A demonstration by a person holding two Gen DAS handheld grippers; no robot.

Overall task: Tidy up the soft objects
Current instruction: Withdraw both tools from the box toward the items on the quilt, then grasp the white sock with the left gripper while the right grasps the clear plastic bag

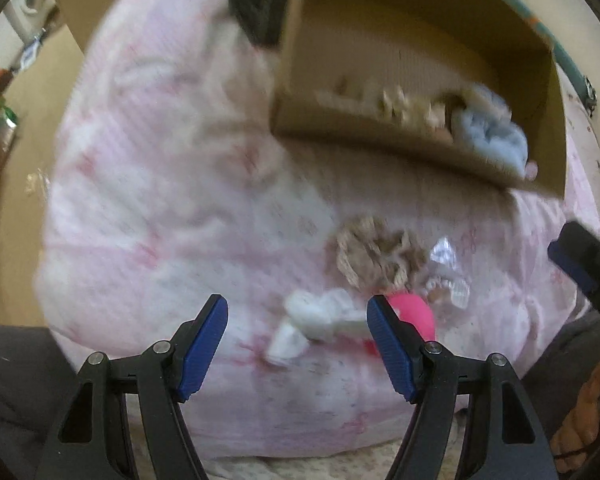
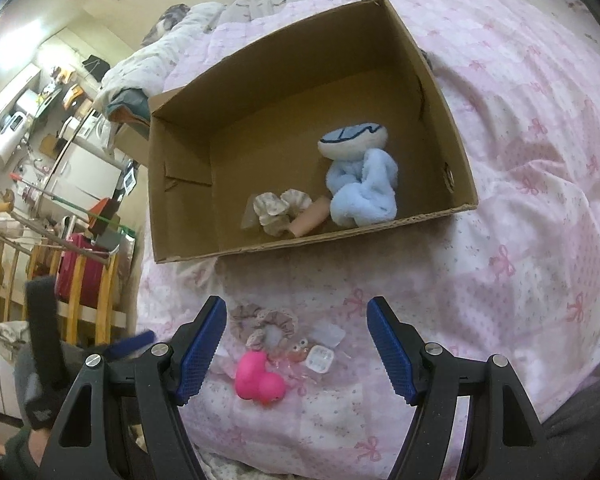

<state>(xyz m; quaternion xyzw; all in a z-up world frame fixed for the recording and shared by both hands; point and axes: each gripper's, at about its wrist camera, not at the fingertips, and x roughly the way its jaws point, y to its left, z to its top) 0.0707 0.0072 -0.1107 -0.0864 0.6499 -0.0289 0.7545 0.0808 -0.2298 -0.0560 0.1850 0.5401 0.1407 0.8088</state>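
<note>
An open cardboard box (image 2: 452, 148) lies on the pink bedspread (image 2: 520, 220). In it are a light blue plush toy (image 2: 362, 184), a beige scrunchie (image 2: 280, 206) and a small tan roll (image 2: 310, 220). In front of the box lie a pink rubber duck (image 2: 260, 382), another scrunchie (image 2: 266, 322) and small clear plastic pieces (image 2: 320, 358). My right gripper (image 2: 296, 344) is open and empty above them. My left gripper (image 1: 298, 340) is open and empty over a white cloth item (image 1: 320, 320), beside the duck (image 1: 414, 312) and scrunchie (image 1: 374, 250). The box (image 1: 380, 152) is blurred in the left wrist view.
The bed's left edge drops to a cluttered room with a wooden rack (image 2: 76, 288), a red bag (image 2: 76, 272) and a kitchen counter (image 2: 40, 120). A rumpled grey blanket (image 2: 188, 28) lies behind the box. The other gripper (image 1: 588, 264) shows at the right of the left wrist view.
</note>
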